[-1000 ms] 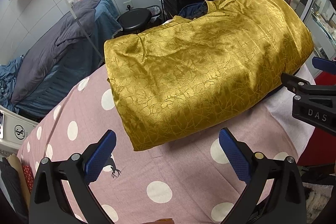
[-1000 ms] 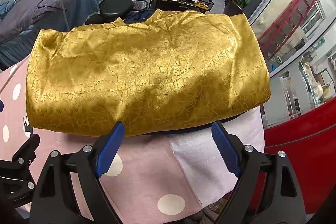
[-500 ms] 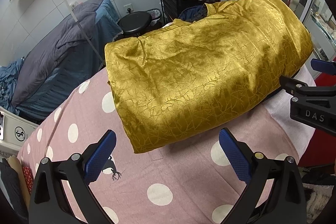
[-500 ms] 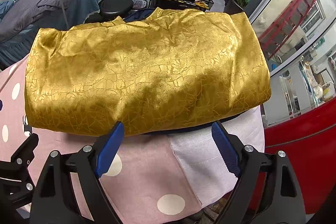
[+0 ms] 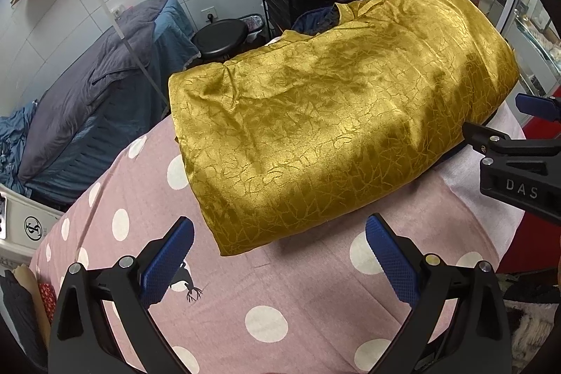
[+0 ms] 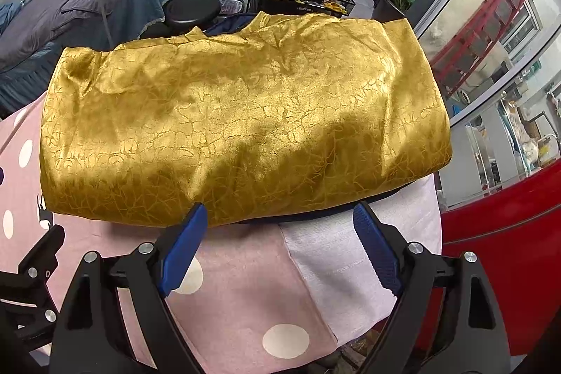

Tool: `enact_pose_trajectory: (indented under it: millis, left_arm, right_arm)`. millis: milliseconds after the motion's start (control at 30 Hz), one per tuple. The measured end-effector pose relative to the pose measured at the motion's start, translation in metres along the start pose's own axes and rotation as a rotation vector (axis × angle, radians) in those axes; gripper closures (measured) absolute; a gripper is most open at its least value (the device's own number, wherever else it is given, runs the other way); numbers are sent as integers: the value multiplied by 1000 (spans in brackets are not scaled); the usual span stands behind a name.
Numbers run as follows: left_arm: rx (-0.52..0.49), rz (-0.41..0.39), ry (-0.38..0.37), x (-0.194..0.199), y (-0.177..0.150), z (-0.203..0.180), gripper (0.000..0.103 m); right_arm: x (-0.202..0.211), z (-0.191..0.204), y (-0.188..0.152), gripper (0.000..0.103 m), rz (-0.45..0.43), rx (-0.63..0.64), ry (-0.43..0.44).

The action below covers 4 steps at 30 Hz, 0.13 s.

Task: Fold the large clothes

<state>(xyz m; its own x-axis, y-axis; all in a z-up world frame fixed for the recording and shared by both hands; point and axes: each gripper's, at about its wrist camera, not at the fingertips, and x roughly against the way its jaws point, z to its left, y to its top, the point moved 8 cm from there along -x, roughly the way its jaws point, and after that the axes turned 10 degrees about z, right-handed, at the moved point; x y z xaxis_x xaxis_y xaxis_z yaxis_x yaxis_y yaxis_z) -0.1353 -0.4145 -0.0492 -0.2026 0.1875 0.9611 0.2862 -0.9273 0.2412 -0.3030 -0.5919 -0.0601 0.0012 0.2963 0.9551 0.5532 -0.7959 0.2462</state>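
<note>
The shiny gold, crackle-patterned garment (image 5: 336, 128) lies folded into a wide, thick bundle across the middle of your left-wrist view, and it fills the centre of the right-wrist view (image 6: 242, 128) too. A dark navy layer (image 6: 308, 216) peeks out along its lower edge. It rests on the pink cloth with white polka dots (image 5: 266, 290) that covers the lower half of both frames, with a pale white fabric strip (image 6: 336, 255) at the lower right. Your left gripper (image 5: 280, 255) sits at the bottom centre, jaws spread wide and holding nothing, just short of the bundle's near corner. Your right gripper (image 6: 280, 247) also gapes empty, its left blue pad (image 6: 182, 251) at the garment's lower edge. In the upper left stand a grey-blue covered bed (image 5: 91, 100) and a black round stool (image 5: 219, 35).
</note>
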Motion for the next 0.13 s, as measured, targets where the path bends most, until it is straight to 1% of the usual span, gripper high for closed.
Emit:
enact_pose_trajectory:
  millis: [133]
  left_arm:
    - [-2,2,-5,0,-1,-1,7]
  right_arm:
    - [1,0,1,19,0,1,-1]
